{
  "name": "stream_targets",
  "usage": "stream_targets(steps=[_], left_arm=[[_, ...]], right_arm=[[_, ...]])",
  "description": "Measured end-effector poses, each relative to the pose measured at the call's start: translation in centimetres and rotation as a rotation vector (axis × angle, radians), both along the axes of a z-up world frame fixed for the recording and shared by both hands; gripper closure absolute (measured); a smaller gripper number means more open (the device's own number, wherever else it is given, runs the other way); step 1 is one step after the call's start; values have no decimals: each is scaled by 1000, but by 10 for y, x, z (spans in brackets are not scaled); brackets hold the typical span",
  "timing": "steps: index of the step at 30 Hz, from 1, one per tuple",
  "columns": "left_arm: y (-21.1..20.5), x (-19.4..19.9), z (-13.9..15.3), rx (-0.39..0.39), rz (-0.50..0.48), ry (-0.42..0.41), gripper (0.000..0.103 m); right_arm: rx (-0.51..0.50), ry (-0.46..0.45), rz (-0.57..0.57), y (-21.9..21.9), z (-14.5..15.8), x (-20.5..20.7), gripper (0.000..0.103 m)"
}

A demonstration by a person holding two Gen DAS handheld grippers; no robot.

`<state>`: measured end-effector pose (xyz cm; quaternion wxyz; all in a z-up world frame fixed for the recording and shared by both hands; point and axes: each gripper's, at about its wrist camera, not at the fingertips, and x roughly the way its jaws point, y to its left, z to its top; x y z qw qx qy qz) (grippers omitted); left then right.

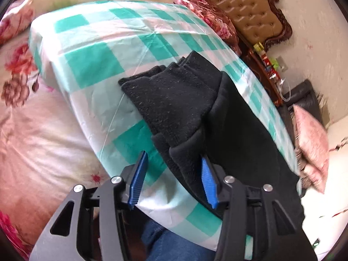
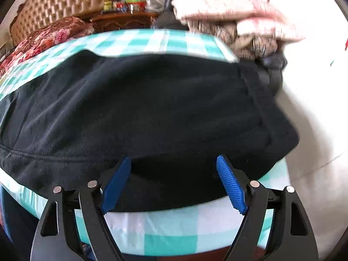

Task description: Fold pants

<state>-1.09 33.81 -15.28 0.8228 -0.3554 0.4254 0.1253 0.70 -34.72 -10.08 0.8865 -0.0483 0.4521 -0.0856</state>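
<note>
Black fleece pants [image 1: 184, 106] lie on a board covered with a teal-and-white checked cloth [image 1: 91, 65], with the leg ends folded back on top. My left gripper [image 1: 174, 158] is open, its blue fingers [image 1: 139, 174] straddling the near edge of the pants. In the right wrist view the pants [image 2: 141, 108] spread wide across the checked cloth [image 2: 163, 232]. My right gripper [image 2: 174, 163] is open, its blue pads [image 2: 230, 184] on either side of the near hem, not clamping it.
A floral quilt [image 1: 32, 119] lies to the left. A tufted headboard [image 1: 243, 6] and a wooden nightstand with small items [image 2: 128, 8] stand behind. Pink pillows [image 2: 235, 15] are stacked at the far right. The person's jeans [image 1: 174, 243] show below.
</note>
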Motion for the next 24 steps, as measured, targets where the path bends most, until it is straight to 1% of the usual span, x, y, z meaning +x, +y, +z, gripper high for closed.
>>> stream_targets(steps=[1,2,4,6,7,8,9,10,11,12,13,14,15,16,19,20,21,22,23,24], left_arm=[[-1,5,2,41,-10,12,64],[-5,14,4,87,-28,25,64],[-11,20,8,173,-53,51,64],[-25,27,13,305,-83,85,64],[-28,31,14,345,-89,98,58],[-34,33,16,404,-92,126,48],[-38,33,18,455,-82,147,45],[-40,33,21,477,-72,153,41],[-42,30,24,497,-53,157,41],[-42,29,28,511,-21,149,41],[-45,23,33,533,15,129,42],[-54,19,39,572,32,83,42],[-66,20,43,616,13,51,42],[-85,28,46,658,-46,22,42],[-127,48,52,673,-188,-24,42],[-145,56,55,682,-236,-28,44],[-157,61,57,676,-257,-40,46],[-168,66,60,649,-280,-58,52],[-180,72,63,608,-310,-79,62],[-190,76,63,591,-333,-86,65]], right_arm=[[-33,-39,1,-1,6,1,26],[-61,-75,-13,-6,12,2,25],[-86,-138,-54,-22,20,7,24],[-113,-143,-115,-43,20,16,24],[-117,-141,-137,-55,18,19,24],[-105,-146,-141,-64,17,20,24],[-97,-143,-148,-73,14,22,24],[-100,-125,-163,-82,8,25,24],[-99,-105,-167,-86,2,29,24],[-96,-73,-169,-90,-6,30,23],[-88,-59,-170,-95,-15,32,20],[-82,-83,-175,-97,-17,29,18],[-71,-88,-176,-99,-17,30,19],[-64,-98,-176,-100,-16,29,19],[-60,-151,-190,-100,-6,24,19],[-53,-179,-184,-99,-1,22,19],[-48,-202,-180,-99,5,21,19],[-45,-212,-181,-96,11,17,19],[-36,-226,-178,-95,16,16,19],[-17,-243,-169,-97,24,18,19]])
